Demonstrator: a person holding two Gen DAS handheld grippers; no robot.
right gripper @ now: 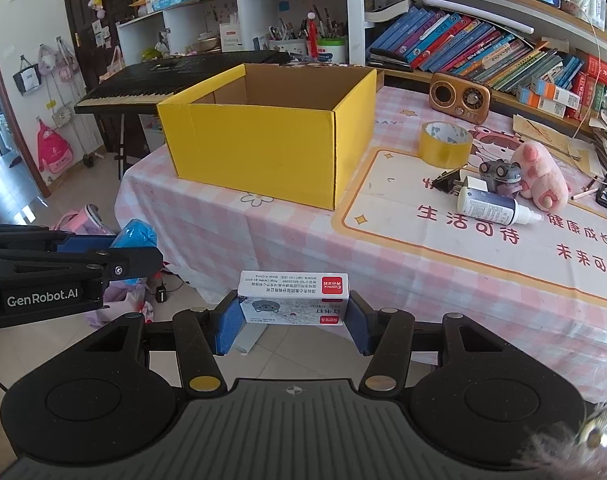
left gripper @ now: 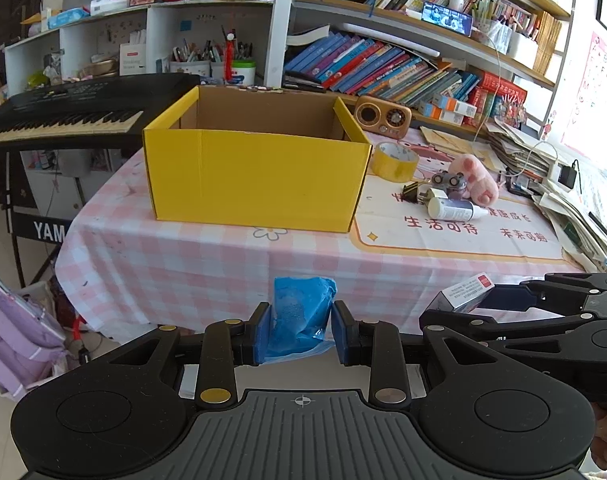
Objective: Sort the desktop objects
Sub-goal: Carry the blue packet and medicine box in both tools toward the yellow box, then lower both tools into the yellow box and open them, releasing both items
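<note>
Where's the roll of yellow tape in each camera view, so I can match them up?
Left wrist: yellow tape right of centre, beside the yellow box.
Right wrist: yellow tape upper right, further from the box.
Shared landmark: the wooden radio behind it.

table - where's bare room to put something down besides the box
Bare checked cloth runs along the near edge, in front of the yellow box. The printed mat is open below the spray bottle. It is crowded right of the box: tape roll, plug, toy, pink plush, then paper stacks.
</note>
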